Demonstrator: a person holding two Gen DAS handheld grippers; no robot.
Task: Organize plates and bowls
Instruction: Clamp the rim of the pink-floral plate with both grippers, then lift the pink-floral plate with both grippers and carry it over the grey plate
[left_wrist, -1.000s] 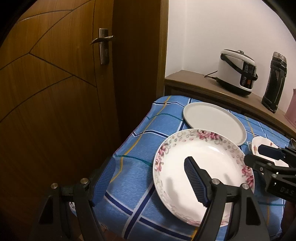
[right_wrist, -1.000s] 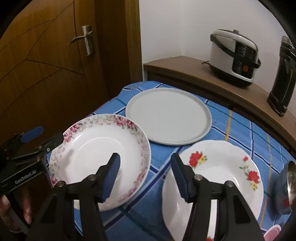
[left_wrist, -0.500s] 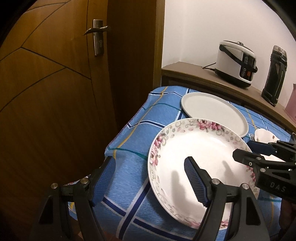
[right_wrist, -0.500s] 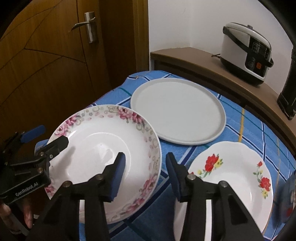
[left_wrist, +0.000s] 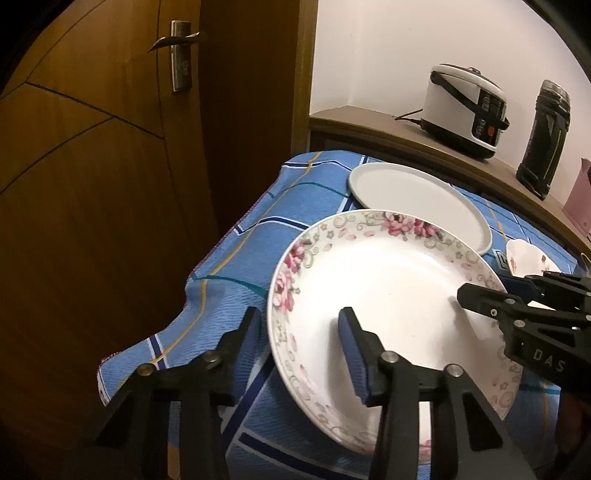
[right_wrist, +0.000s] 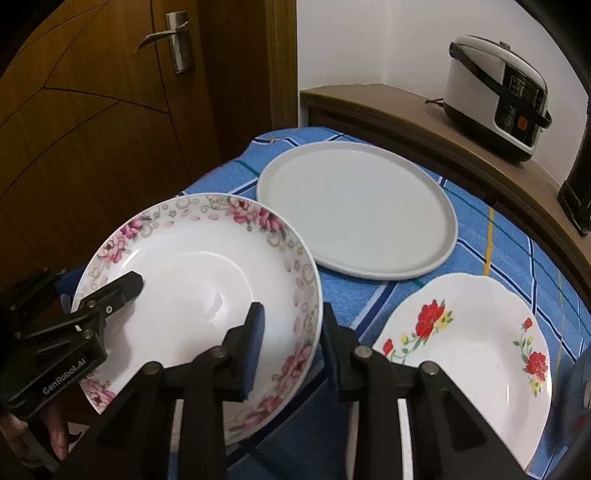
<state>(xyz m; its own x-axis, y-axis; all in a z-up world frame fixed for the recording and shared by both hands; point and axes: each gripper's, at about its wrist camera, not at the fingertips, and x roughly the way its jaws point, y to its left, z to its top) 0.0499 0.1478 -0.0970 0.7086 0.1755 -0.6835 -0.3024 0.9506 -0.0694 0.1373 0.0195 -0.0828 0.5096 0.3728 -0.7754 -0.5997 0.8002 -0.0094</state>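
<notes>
The pink-flowered plate (left_wrist: 391, 295) is sitting on the blue checked cloth (left_wrist: 236, 266) at the near corner of the counter, just in front of the plain grey plate (right_wrist: 354, 210) and beside the red-flowered plate (right_wrist: 469, 339), whose rim is lying close to it on the right. Both claws are working on the pink-flowered plate from opposite sides. The left claw (left_wrist: 301, 332) is closing across the plate's left rim, one finger over the white bowl of the plate and the other outside the edge above the cloth; the pads are not yet pressing on it. The right claw (right_wrist: 291, 332) is closing too, straddling the right rim in the same way, with a small gap showing on each side, so it is gripping nothing yet. A rice cooker (left_wrist: 465, 110) and a dark flask (left_wrist: 543, 140) are standing on the wooden ledge (right_wrist: 406, 114) behind the counter, next to a wooden door (left_wrist: 92, 166).
</notes>
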